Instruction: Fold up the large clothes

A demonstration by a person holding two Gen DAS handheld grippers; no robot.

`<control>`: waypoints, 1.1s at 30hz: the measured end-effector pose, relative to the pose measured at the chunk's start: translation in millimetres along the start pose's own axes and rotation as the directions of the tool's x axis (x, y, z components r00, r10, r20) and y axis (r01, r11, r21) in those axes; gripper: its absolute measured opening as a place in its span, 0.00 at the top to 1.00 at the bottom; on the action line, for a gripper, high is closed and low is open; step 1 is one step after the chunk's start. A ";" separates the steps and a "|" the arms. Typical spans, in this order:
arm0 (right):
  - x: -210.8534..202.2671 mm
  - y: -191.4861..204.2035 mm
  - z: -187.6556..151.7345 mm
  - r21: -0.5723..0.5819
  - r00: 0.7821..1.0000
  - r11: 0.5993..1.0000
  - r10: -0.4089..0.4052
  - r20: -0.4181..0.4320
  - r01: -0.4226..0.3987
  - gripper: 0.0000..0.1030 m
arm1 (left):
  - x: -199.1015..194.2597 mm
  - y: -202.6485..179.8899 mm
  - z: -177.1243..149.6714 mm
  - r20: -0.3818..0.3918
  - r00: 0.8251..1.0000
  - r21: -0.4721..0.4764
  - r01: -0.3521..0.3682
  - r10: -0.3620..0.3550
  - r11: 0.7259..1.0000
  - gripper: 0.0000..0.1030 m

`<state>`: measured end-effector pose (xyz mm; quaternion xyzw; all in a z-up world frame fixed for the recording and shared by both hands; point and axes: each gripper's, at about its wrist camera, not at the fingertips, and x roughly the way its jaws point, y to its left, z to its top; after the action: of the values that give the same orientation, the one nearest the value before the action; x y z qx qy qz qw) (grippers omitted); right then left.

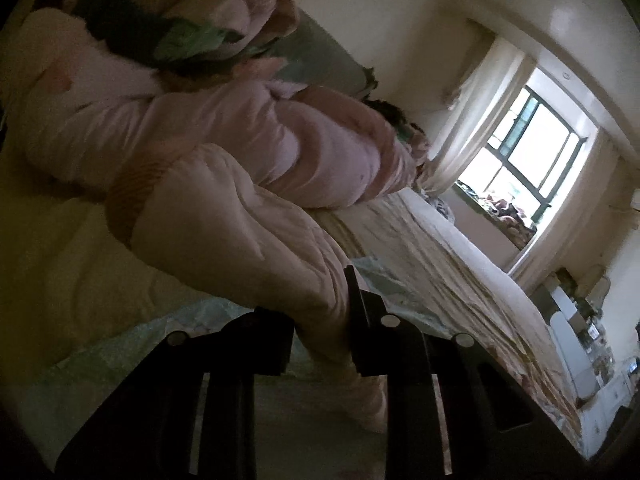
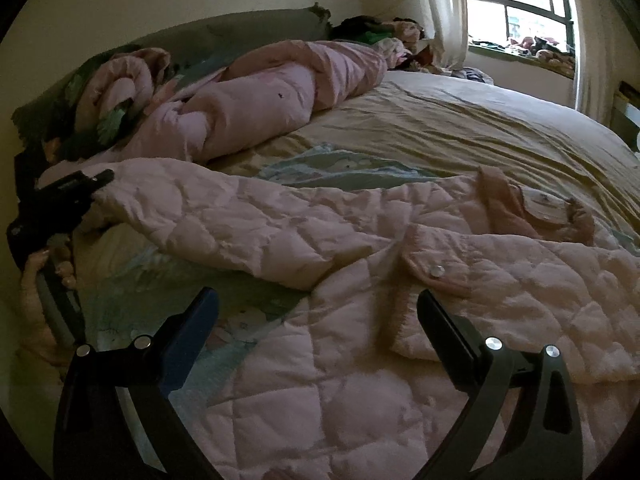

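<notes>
A: We see our left tongs (image 1: pixel 320 316) squeezed tight on the sleeve (image 1: pixel 248 232) of the pink coat. The sleeve runs up between the two black fingers, off the bed (image 1: pixel 460 280).

B: From our right side we see more. The pink coat (image 2: pixel 400 340) lies spread out on the bed (image 2: pixel 460 140), with a round button (image 2: pixel 437 270) on its front. Our right tongs (image 2: pixel 318 312) are wide, hanging over the coat with nothing in them.

A: Can we see the left tongs from there?

B: Yes, at the far left (image 2: pixel 86 184), pinching the sleeve end (image 2: pixel 120 196). A hand (image 2: pixel 48 264) holds the handle under them.

A: Our left view shows the window (image 1: pixel 536 148) and a tipped room. It does not show the button.

B: Both views show a rolled pink blanket (image 2: pixel 272 96) near the wall.
</notes>
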<state>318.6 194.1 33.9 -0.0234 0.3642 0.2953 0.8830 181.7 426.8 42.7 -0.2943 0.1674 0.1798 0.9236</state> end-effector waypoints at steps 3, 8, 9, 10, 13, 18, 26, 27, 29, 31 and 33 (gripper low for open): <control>-8.2 -6.8 -0.4 0.018 1.000 1.000 -0.010 0.012 0.010 0.04 | -10.6 -15.2 2.6 0.033 0.999 0.048 -0.004 0.002 0.999 0.87; -22.6 -17.4 -1.4 0.034 0.999 0.999 -0.012 0.034 0.011 0.04 | -21.3 -31.7 3.3 0.052 0.999 0.085 0.010 -0.014 0.996 0.87; -24.2 -19.4 -1.5 0.039 0.999 0.999 -0.011 0.036 0.010 0.04 | -24.2 -37.0 2.4 0.061 0.998 0.107 0.004 -0.011 0.994 0.87; -26.9 -22.5 -2.1 0.047 0.999 0.999 -0.008 0.039 0.006 0.04 | -27.2 -40.0 1.1 0.067 0.998 0.124 -0.004 -0.005 0.992 0.87; -36.8 -31.2 -4.1 0.066 0.999 0.998 0.004 0.052 -0.008 0.04 | -34.1 -47.6 -1.8 0.074 0.997 0.146 -0.005 -0.005 0.989 0.87; -58.0 -53.2 -10.6 0.109 0.996 0.994 0.018 0.085 -0.027 0.04 | -49.8 -67.5 -10.6 0.076 0.997 0.173 0.002 -0.015 0.985 0.87; -91.6 -97.6 -27.9 0.167 0.995 0.986 0.001 0.104 -0.019 0.04 | -69.9 -104.6 -17.6 0.083 0.996 0.228 0.004 -0.023 0.974 0.87; -95.1 -101.4 -29.9 0.172 0.994 0.985 -0.003 0.107 -0.016 0.04 | -72.3 -110.5 -18.1 0.083 0.996 0.233 0.006 -0.026 0.973 0.87; -104.6 -114.8 -34.8 0.193 0.993 0.981 -0.010 0.115 -0.013 0.04 | -74.9 -118.1 -18.6 0.086 0.996 0.243 0.003 -0.025 0.970 0.87; -112.6 -124.9 -38.5 0.207 0.992 0.978 -0.014 0.123 -0.012 0.04 | -77.3 -130.3 -20.4 0.088 0.996 0.262 0.001 -0.024 0.965 0.87; -120.6 -134.5 -41.8 0.221 0.991 0.975 -0.017 0.132 -0.012 0.04 | -78.8 -138.8 -21.7 0.087 0.996 0.271 0.002 -0.027 0.962 0.87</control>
<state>297.1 11.7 59.1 0.0942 0.3350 0.2527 0.9028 167.8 289.6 125.7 -0.1580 0.1468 0.1614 0.9630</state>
